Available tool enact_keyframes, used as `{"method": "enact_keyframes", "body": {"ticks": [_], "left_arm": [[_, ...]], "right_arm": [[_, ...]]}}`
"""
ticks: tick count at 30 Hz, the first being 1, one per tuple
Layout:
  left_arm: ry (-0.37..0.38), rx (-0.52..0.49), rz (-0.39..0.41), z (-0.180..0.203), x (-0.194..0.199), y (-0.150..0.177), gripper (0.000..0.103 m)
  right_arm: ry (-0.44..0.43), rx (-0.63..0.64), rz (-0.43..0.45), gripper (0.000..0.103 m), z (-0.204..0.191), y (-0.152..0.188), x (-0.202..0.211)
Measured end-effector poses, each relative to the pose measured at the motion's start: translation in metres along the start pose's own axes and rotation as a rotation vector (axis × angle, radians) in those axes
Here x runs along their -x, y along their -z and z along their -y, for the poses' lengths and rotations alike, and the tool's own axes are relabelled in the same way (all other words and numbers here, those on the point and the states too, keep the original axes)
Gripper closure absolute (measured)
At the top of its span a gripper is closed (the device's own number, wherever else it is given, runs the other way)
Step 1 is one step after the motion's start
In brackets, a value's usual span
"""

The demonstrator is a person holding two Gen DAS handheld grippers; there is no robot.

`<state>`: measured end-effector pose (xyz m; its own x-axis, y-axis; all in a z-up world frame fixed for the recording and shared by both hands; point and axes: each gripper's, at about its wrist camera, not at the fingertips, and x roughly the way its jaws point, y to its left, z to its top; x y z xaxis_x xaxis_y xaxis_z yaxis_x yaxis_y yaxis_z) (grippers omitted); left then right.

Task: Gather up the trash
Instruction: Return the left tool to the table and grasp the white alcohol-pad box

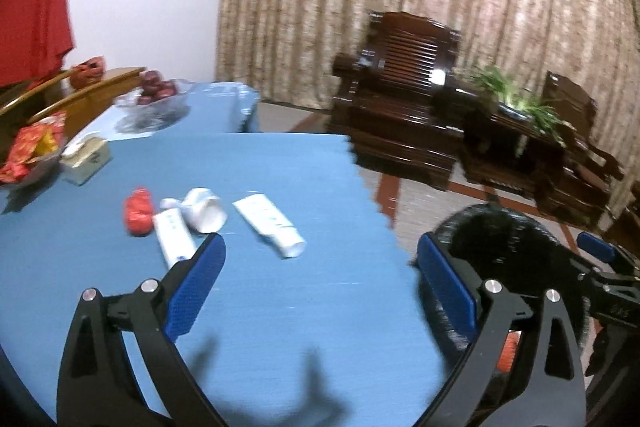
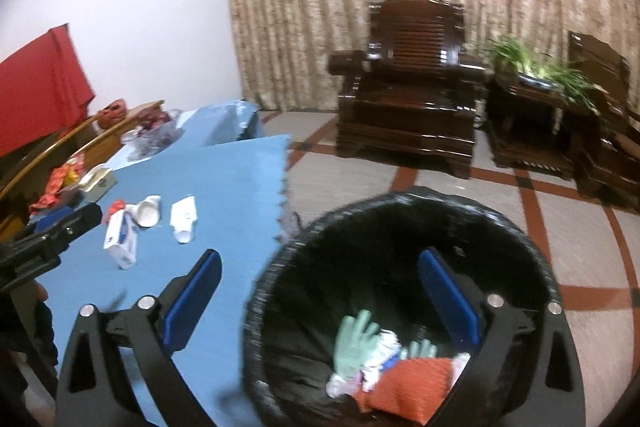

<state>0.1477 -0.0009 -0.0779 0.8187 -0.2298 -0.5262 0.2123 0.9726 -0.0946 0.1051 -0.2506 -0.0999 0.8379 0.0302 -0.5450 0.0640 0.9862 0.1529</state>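
Table (image 1: 280, 307): flat top covered by a matte blue cloth with a zigzag-cut edge.
Trash on table: four pieces lying close together: two flattened white tubes (image 1: 270, 225), one white crumpled cup (image 1: 204, 209), one red crumpled wrapper (image 1: 138, 211).
Bin (image 2: 400, 211): round, lined with a glossy black bag, standing on the tiled floor just beside the table.
Bin contents: pale green glove (image 2: 354, 341), orange knitted piece (image 2: 412, 383), white scraps.
Left gripper (image 1: 320, 283): jaws spread wide above the cloth, nothing gripped.
Right gripper (image 2: 318, 291): jaws spread wide over the bin rim, nothing gripped.
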Motion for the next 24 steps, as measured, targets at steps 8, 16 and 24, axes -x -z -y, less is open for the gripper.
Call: {"method": "enact_keyframes", "body": {"ticks": [8,16,24], "left_arm": [[-0.137,0.053,0.007,-0.063,0.001,0.0,0.009],[-0.206,0.095,-0.024,-0.097,-0.021,0.013,0.009],[-0.236,0.12,-0.06,-0.113,-0.05,0.022,0.009]], "right_arm": [[-0.079,0.056,0.001,0.006,-0.051,-0.012,-0.025],[-0.129,0.077,-0.018,0.006,-0.085,-0.017,-0.063],[-0.169,0.101,-0.031,0.006,-0.112,-0.022,-0.11]]}}
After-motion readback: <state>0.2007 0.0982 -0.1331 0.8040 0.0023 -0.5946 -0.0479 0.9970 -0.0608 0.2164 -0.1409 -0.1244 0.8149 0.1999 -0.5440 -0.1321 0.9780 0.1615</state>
